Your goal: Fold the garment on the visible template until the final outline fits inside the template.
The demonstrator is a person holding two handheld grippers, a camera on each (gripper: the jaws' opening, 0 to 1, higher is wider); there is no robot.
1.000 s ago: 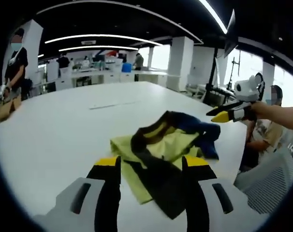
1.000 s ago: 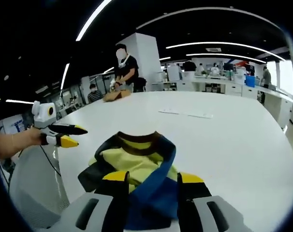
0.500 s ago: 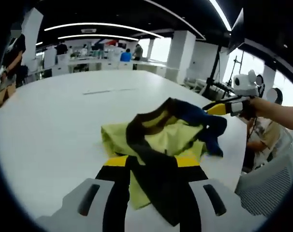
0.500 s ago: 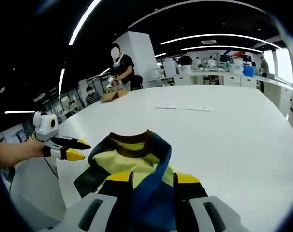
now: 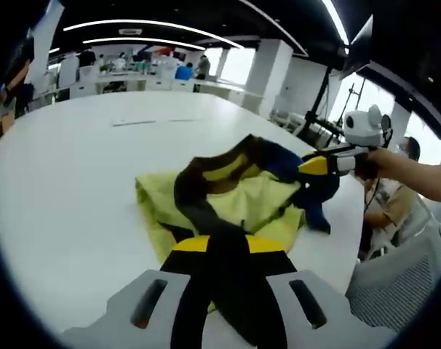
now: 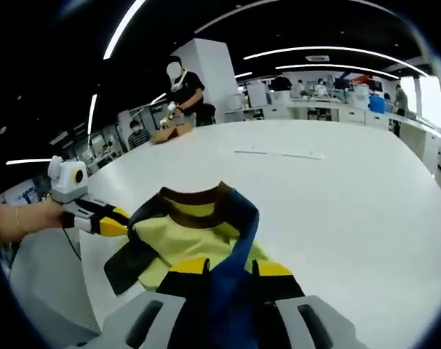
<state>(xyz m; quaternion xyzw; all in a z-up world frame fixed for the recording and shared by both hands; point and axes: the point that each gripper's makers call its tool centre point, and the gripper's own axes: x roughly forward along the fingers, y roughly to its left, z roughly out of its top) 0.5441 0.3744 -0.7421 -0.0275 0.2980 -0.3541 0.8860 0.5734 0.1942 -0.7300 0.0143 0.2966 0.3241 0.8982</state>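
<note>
A crumpled garment (image 5: 235, 193) in yellow-green, dark brown and blue lies on the white table (image 5: 60, 182). In the left gripper view my left gripper (image 5: 229, 243) has its jaws drawn in on the dark brown sleeve at the near edge. My right gripper (image 5: 308, 166) comes in from the right, pinching the blue part. In the right gripper view the garment (image 6: 184, 236) shows its brown collar. My right gripper (image 6: 230, 267) holds blue fabric between its jaws. My left gripper (image 6: 117, 220) grips the dark sleeve at the left.
The table edge runs close behind the garment, with a mesh chair (image 5: 395, 283) and a seated person (image 5: 395, 196) beyond it. A pale strip (image 6: 279, 154) lies farther out on the table (image 6: 337, 203). A person (image 6: 184, 94) stands at the far end by a brown bag (image 6: 169, 133).
Both grippers have come down onto the garment and their jaws have narrowed onto the fabric: the left on the dark sleeve, the right on the blue part.
</note>
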